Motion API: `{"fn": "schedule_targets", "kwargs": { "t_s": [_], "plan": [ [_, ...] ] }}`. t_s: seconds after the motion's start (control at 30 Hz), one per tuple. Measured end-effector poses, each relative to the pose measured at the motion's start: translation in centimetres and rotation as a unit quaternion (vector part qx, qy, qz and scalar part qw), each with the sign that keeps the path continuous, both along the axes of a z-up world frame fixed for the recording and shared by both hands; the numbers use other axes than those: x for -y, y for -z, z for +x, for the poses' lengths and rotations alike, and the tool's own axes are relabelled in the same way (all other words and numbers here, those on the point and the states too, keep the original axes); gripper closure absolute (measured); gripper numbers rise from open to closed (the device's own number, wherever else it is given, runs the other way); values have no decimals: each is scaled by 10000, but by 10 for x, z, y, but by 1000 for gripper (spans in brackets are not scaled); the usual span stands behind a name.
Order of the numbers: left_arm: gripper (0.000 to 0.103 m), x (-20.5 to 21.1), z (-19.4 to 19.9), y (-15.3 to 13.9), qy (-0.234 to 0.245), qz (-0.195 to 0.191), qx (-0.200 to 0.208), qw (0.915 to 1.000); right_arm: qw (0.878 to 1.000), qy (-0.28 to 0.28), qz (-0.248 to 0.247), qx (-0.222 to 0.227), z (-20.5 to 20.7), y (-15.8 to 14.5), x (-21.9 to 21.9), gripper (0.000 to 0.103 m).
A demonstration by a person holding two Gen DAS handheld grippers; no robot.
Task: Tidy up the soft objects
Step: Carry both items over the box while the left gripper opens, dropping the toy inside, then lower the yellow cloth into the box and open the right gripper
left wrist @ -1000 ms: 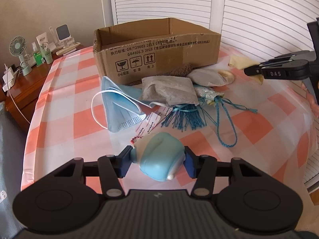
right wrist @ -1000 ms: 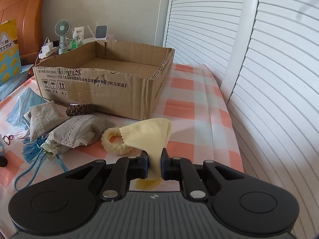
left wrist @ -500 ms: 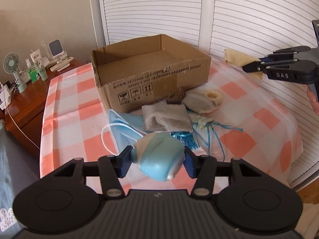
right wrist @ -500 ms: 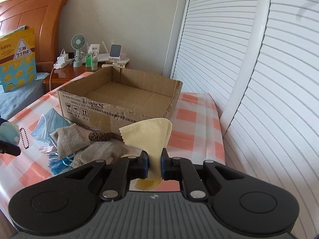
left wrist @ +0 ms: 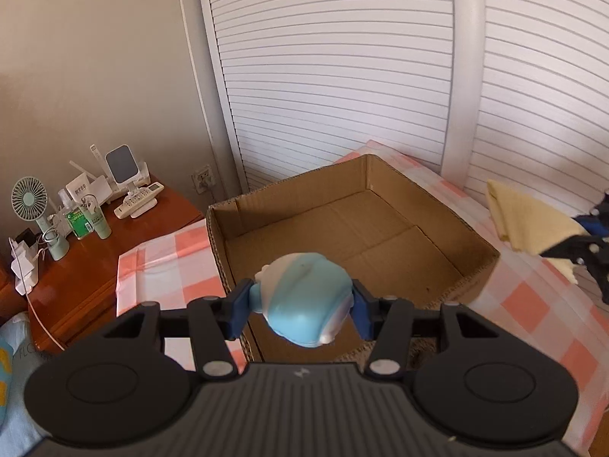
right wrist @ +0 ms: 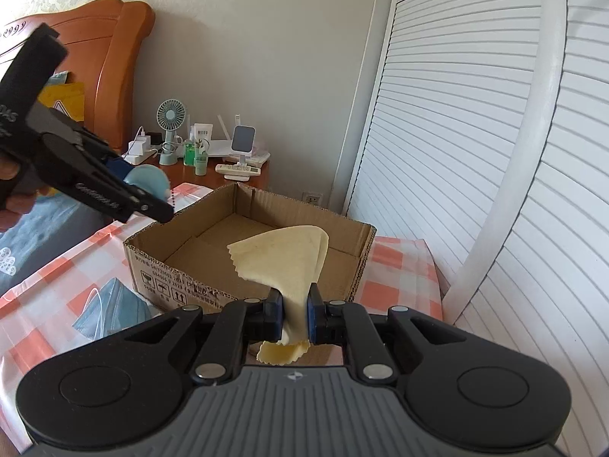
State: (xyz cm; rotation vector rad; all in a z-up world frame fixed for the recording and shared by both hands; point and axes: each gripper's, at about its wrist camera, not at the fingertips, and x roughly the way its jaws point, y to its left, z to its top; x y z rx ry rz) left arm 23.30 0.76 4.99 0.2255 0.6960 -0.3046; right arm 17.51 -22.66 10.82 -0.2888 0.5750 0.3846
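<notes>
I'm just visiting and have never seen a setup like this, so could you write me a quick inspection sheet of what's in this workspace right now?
Surface: table under a pink-and-white checked cloth.
Job's things: open brown cardboard box, nothing seen inside; round blue-and-white soft toy; pale yellow cloth; blue face mask lying on the cloth.
Clutter: small mint desk fan, green bottles and white remote control on the wooden bedside cabinet.
Grippers: left gripper clamps the toy above the box; right gripper pinches the yellow cloth.
Cables: white charger cable hangs off the cabinet.
Surroundings: white louvred doors, orange wooden headboard.
</notes>
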Motion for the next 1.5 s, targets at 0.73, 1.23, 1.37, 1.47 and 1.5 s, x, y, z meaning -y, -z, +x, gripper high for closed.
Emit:
{"fn": "schedule_targets", "kwargs": {
  "t_s": [0.73,1.23,1.37,1.47,1.5],
  "plan": [
    [4,-10,-31,14,-320,125,142,9993,9994,144,-8,-299,64,14,-26,89],
    [4,-45,-142,46,-1364,-273,54,9903,9979,431,-438,-187,156,17,-80,33],
    [4,-45,-151,48,-1376,-141,106,9903,9982,547,-200,-111,152,16,-78,0],
    [4,-43,-155,46,-1334,-153,141,9909,9980,576,-208,-159,142,14,-76,0],
    [4,-41,-157,45,-1315,-146,165,9911,9979,579,-245,-180,139,14,-76,0]
  ]
}}
